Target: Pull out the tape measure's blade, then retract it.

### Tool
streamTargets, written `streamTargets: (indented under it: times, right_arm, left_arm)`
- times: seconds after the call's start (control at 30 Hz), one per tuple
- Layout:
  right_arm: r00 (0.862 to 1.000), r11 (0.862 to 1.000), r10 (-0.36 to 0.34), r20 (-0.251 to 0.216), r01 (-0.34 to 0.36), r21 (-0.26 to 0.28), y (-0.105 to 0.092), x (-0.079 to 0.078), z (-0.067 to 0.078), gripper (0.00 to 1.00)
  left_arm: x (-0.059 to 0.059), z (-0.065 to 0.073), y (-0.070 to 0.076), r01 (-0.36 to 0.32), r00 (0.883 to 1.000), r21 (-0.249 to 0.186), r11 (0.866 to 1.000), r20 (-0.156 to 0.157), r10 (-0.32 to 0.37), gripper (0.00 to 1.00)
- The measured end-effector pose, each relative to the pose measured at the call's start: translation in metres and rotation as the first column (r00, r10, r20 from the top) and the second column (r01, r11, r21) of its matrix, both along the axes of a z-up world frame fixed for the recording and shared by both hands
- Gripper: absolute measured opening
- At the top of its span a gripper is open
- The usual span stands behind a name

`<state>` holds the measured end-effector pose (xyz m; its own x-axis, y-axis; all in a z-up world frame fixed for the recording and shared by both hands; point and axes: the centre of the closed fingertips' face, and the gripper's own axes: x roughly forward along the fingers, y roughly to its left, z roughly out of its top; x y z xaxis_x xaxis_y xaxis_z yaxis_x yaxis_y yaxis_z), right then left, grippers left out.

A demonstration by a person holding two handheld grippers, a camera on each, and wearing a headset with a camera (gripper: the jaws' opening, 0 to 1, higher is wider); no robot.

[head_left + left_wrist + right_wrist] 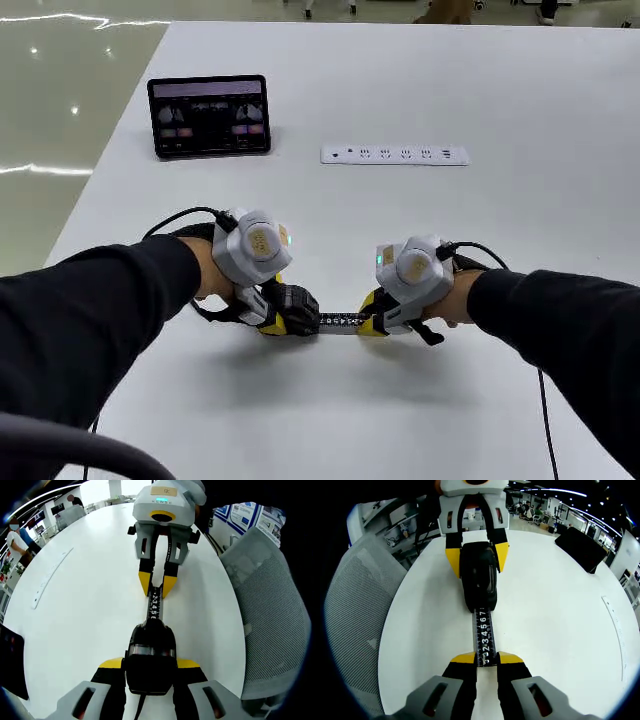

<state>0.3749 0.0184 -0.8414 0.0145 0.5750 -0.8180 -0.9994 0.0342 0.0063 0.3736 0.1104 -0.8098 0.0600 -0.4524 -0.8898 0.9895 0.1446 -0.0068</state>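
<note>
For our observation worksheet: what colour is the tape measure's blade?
The blade is black with white numerals; the right gripper view shows it best.

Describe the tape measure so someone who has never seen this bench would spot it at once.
On the white table, near the front edge, two grippers face each other. The tape measure lies between them: the left gripper clamps its black case, the right gripper pinches its short numbered blade. The tablet and power strip lie farther back, untouched.

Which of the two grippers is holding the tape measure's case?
The left gripper: its jaws clamp the black case, while the right gripper pinches the blade.
</note>
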Motion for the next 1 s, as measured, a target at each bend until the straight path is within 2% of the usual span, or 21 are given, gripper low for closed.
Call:
streamTargets:
  times: [1.0]
  right_arm:
    - [1.0, 0.999, -0.024, 0.003, 0.024, -0.027, -0.026, 0.002, -0.002, 0.1]
  left_arm:
    - [0.0, 0.0, 0.001, 0.003, 1.0, 0.006, 1.0, 0.01, -0.003, 0.32]
